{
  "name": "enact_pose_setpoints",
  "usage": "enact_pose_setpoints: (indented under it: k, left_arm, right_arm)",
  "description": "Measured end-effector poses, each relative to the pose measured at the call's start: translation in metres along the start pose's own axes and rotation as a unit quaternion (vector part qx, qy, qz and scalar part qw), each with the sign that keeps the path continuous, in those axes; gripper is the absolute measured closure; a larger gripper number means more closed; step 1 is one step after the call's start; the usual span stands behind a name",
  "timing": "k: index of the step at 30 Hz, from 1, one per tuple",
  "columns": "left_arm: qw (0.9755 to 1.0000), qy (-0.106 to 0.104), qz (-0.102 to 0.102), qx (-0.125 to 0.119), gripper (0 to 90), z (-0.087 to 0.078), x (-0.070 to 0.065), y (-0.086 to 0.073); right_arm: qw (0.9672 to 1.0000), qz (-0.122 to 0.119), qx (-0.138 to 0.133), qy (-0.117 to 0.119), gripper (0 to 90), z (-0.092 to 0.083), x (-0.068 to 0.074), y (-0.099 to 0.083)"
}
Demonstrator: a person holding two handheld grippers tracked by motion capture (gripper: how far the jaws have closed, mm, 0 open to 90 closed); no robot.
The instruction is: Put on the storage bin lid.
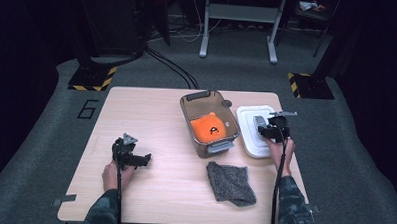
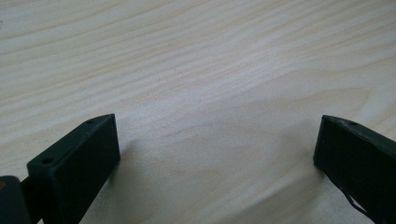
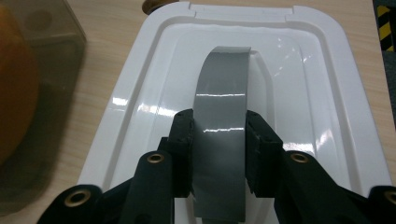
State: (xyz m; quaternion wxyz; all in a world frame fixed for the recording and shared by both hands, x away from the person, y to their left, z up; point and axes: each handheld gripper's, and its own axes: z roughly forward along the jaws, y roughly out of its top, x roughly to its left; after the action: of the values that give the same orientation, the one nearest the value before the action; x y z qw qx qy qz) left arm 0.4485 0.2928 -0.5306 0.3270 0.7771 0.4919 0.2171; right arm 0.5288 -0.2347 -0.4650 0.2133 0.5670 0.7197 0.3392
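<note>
Right gripper [image 3: 218,154] is pinching the grey handle [image 3: 222,121] of the white lid [image 3: 140,93]; in the right gripper view both black jaws press flat against the two sides of the grey strap, which arches up from the lid's recessed centre. In the high view the white lid [image 1: 248,134] lies on the desk [image 1: 151,115] at about 3 o'clock from the desk's centre, just beside the right wall of the tinted bin [image 1: 197,99], with the right gripper [image 1: 271,128] over its near half and the person's right hand [image 1: 280,147] behind it toward 5 o'clock. Whether the lid's rim is off the desk cannot be told from these views. The bin is open-topped, smoky brown and see-through, with grey latches at its far and near ends; inside it sits an orange plush toy [image 1: 209,128] bearing a dark mark, also seen as an orange blur through the bin wall at 9 o'clock in the right gripper view. A grey cloth [image 1: 230,182] lies crumpled on the desk at 6 o'clock from the bin, apart from it. Left gripper [image 1: 144,159] rests low at about 8 o'clock on the desk, well apart from bin, lid and cloth, held by the left hand [image 1: 115,173]. Left gripper view: jaws spread wide, bare wood grain between them, nothing held.
</note>
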Motion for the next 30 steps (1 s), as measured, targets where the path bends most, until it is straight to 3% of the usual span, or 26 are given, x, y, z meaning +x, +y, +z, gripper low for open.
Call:
enact_pose_setpoints:
  k: [6, 19, 30]
  left_arm:
    - [1.0, 0.0, 0.0, 0.0, 0.0, 0.0, 0.0, 0.0]
    - [1.0, 0.001, 0.0, 0.0, 0.0, 0.0, 0.0, 0.0]
    - [1.0, 0.0, 0.0, 0.0, 0.0, 0.0, 0.0, 0.0]
  right_arm:
    - [0.9999, -0.01, -0.005, 0.009, 67.3, -0.017, 0.0, 0.006]
    - [0.9992, -0.035, -0.02, 0.005, 67.3, -0.053, 0.005, 0.032]
    - [0.999, -0.036, -0.028, 0.003, 67.4, -0.076, 0.005, 0.054]
